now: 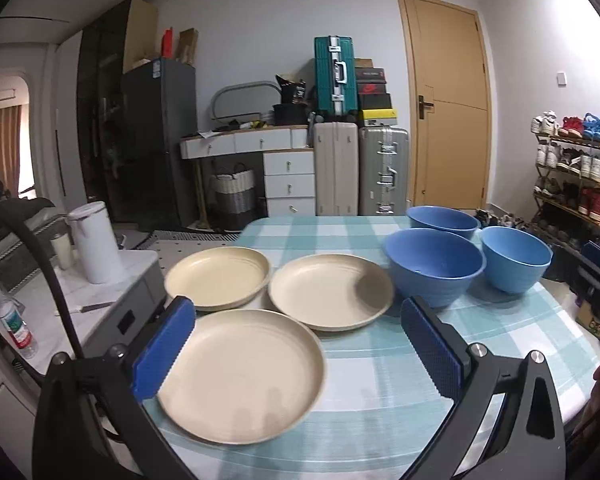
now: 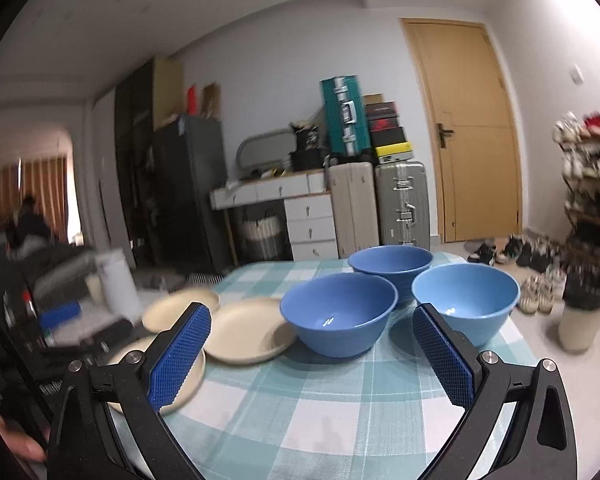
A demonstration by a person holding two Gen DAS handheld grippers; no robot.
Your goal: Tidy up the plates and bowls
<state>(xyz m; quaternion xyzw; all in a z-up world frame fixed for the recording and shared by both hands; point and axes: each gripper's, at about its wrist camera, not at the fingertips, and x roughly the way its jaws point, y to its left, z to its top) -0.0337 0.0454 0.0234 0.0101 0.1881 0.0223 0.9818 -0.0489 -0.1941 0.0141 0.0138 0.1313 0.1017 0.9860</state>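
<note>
Left wrist view: three plates [image 1: 240,372] and three bowls [image 1: 434,266] lie unstacked, both grippers [image 1: 300,354] spread and empty.

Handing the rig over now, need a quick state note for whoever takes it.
Left gripper: open, empty, over the near plate.
Right gripper: open, empty, facing the near bowl.
Things: three cream plates laid singly on the tablecloth, the far left plate and middle plate behind the near one; three blue bowls to their right, right bowl and far bowl, each standing alone.
Done: nothing stacked.
Left: stack plates, nest bowls.
</note>
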